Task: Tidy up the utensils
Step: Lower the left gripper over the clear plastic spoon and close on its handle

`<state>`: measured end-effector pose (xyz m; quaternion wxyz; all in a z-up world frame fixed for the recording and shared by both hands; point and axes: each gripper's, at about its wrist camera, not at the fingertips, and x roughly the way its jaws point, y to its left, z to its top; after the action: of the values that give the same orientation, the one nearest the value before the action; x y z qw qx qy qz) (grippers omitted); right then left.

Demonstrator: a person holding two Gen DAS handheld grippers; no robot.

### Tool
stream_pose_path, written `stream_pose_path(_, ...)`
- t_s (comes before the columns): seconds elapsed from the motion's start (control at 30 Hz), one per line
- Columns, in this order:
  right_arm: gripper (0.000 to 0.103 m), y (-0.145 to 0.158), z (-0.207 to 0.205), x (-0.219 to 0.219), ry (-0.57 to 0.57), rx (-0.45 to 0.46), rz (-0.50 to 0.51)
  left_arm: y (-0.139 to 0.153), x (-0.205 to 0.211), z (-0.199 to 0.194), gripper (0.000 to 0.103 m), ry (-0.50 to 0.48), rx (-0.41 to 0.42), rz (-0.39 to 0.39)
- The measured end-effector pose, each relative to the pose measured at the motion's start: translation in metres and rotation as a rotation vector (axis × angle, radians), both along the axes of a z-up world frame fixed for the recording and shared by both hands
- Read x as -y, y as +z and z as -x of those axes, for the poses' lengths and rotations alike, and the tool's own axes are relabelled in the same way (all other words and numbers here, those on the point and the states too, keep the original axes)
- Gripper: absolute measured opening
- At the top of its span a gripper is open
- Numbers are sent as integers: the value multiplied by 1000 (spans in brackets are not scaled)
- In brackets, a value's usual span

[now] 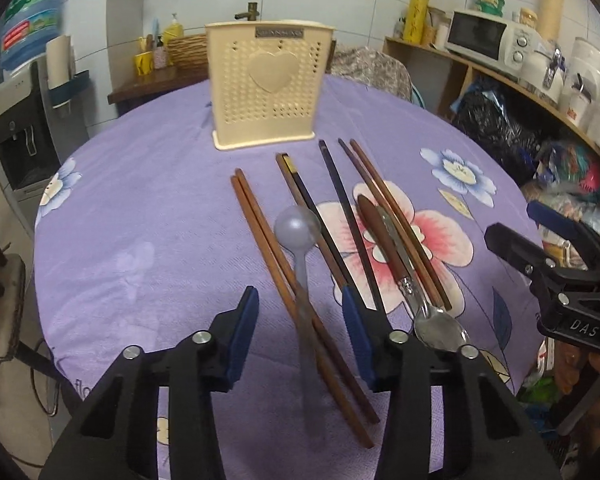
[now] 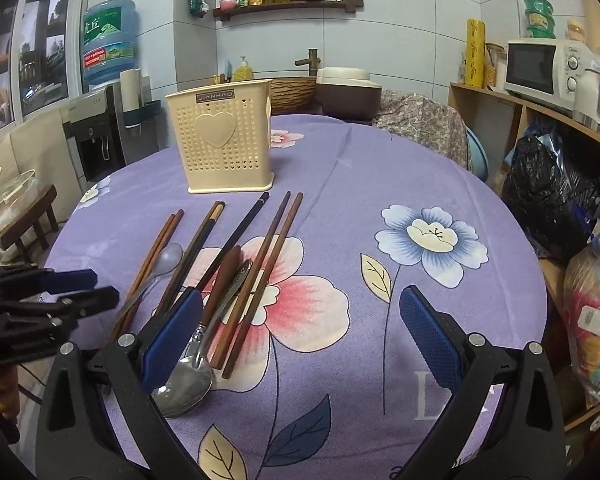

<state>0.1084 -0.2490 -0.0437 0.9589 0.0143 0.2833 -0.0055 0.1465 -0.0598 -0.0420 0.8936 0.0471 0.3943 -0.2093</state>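
Observation:
A cream perforated utensil holder [image 1: 264, 92] [image 2: 220, 140] with a heart on its front stands at the far side of the purple floral tablecloth [image 1: 140, 240] [image 2: 380, 160]. Before it lie several chopsticks, a translucent plastic spoon [image 1: 298, 224] [image 2: 170, 258] and a wooden-handled metal spoon [image 1: 436, 328] [image 2: 184, 384]. My left gripper [image 1: 300, 320] [image 2: 100, 286] straddles a brown chopstick pair [image 1: 268, 240] and the plastic spoon's handle; its pads stand clear of both. My right gripper [image 2: 300, 320] [image 1: 516, 226] is wide open just right of the metal spoon, holding nothing.
A water dispenser [image 2: 100, 128] stands off the table's left edge. To the right, a wooden shelf carries a microwave [image 2: 540, 68], with a black bag [image 2: 548, 192] and other bags below. A brown-and-white pot [image 2: 348, 88] sits behind the table.

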Motion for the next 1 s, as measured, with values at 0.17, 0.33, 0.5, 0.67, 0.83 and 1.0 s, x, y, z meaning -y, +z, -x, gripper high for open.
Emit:
stream_pose_path(0.17,94,-2,-10,3,-12,-29,-15,-7,7,-17,27,-6,-35,-7)
stream_pose_path(0.33,92,-3,-16,6,-24,-44,-28,-10,13,-28,25,-11,-35,-49)
stream_pose_path(0.5,91,-5,-17,5,-23,-55,-26,-13,17,-32,16,-7,-38,-77)
stream_pose_path(0.67,91,-6,-16,5,-28,-58,-35,-13,21,-34,9,5,-25,-112)
stream_pose_path(0.83,91,-5,-16,6,-31,-59,-40,-10,17,-35,9,24,-24,-80)
stream_pose_path(1.0,91,-3,-17,6,-32,-49,-29,8,-5,-34,9,89,28,-42)
